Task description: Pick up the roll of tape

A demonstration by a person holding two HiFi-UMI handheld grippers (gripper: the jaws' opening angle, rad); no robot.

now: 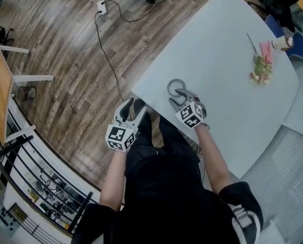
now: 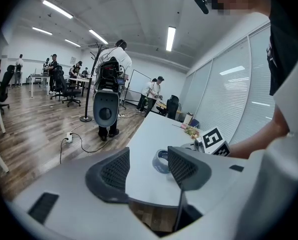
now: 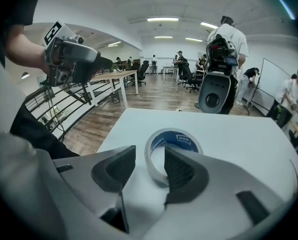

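The roll of tape (image 1: 175, 88), clear with a blue core, lies flat on the white table (image 1: 227, 60) near its front corner. My right gripper (image 1: 177, 99) points down at it and is open. In the right gripper view the tape (image 3: 172, 140) has its near wall between the jaws: the right finger (image 3: 181, 169) sits in the hole, the left finger (image 3: 116, 169) stands outside with a gap. My left gripper (image 1: 131, 107) hovers off the table's near corner, open and empty. In the left gripper view the tape (image 2: 161, 160) shows beyond its fingers, with the right gripper's marker cube (image 2: 213, 140) beside it.
A bunch of flowers (image 1: 262, 69) and a pink item (image 1: 266, 50) lie at the table's far right. A power strip with cable (image 1: 101, 6) runs over the wooden floor. A wheeled robot (image 3: 216, 91) and several people stand beyond the table. A railing (image 1: 34, 177) is at left.
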